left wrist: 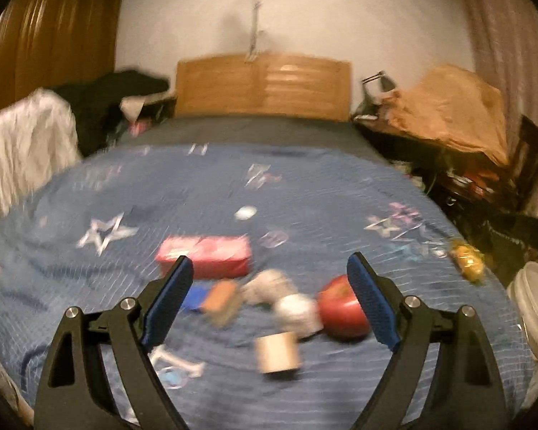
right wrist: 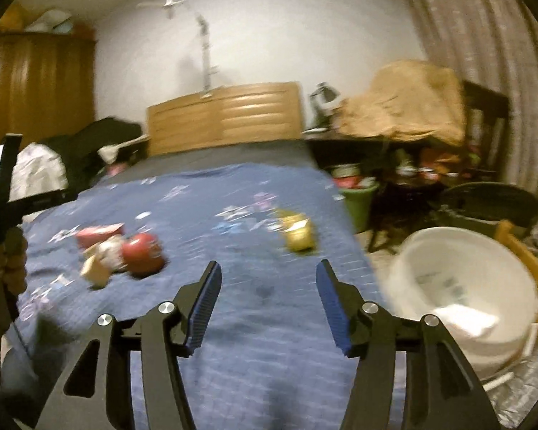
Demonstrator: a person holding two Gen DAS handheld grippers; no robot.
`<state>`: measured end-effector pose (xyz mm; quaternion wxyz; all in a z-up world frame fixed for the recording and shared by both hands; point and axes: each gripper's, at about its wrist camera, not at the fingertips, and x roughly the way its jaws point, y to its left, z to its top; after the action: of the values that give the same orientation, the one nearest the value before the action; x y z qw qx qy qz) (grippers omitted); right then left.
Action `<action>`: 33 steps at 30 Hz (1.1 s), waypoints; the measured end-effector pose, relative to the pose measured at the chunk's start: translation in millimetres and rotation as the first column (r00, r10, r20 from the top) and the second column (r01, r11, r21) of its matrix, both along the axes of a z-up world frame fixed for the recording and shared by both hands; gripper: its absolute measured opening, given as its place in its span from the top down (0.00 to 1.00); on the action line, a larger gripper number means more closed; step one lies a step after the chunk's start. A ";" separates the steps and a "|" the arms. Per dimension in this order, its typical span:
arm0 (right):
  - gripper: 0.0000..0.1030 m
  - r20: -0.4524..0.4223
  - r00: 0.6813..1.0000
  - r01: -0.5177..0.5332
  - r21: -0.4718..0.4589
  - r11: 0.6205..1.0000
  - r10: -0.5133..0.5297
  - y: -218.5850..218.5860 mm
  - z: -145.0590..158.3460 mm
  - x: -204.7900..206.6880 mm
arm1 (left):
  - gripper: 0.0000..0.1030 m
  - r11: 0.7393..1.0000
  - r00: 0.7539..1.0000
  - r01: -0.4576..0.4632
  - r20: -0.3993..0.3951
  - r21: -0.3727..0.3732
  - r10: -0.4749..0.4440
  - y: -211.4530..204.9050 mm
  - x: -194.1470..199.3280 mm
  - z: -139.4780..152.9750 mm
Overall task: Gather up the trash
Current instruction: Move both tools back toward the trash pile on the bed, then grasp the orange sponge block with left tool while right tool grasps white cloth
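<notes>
Both views are motion-blurred. A blue bedspread (left wrist: 197,186) carries a scatter of items: a red packet (left wrist: 204,256), an orange-brown block (left wrist: 223,297), crumpled white paper (left wrist: 297,313), a red apple (left wrist: 342,310), a cardboard roll (left wrist: 277,353) and a yellow wrapper (left wrist: 466,261). My left gripper (left wrist: 269,268) hangs over this pile, open, nothing between its jaws. In the right wrist view the apple (right wrist: 141,252) and yellow wrapper (right wrist: 297,234) lie ahead on the bedspread (right wrist: 233,322). My right gripper (right wrist: 268,272) is open and empty above bare quilt. A white bucket (right wrist: 462,286) stands right of the bed.
A wooden headboard (left wrist: 263,86) closes the far end of the bed. Clothes (left wrist: 28,143) are heaped on the left, a cluttered desk under brown cloth (left wrist: 448,107) on the right. A green bin (right wrist: 358,200) and a dark chair (right wrist: 491,200) stand beside the bed.
</notes>
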<state>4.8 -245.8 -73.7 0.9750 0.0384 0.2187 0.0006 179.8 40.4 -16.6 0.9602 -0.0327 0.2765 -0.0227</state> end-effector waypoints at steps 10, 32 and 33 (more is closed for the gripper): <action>0.40 -0.137 0.964 -0.230 0.010 0.973 0.229 98.2 -17.6 53.2 | 0.46 0.983 0.971 0.120 -0.189 -0.137 -0.145 70.1 38.8 -64.6; 0.57 -0.281 0.790 -0.547 0.075 0.833 0.544 208.2 -4.6 192.7 | 0.77 0.974 0.994 -0.010 -0.104 -0.228 -0.014 107.1 23.5 -91.8; 0.58 -0.296 0.783 -0.554 0.068 0.830 0.547 214.8 -6.8 199.2 | 0.77 0.971 0.994 -0.020 -0.113 -0.238 -0.008 109.4 25.3 -93.7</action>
<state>203.9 -31.0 -80.5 0.8873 -0.0383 0.3670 0.2766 205.0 149.9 -110.3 0.9322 -0.1501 0.3254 -0.0511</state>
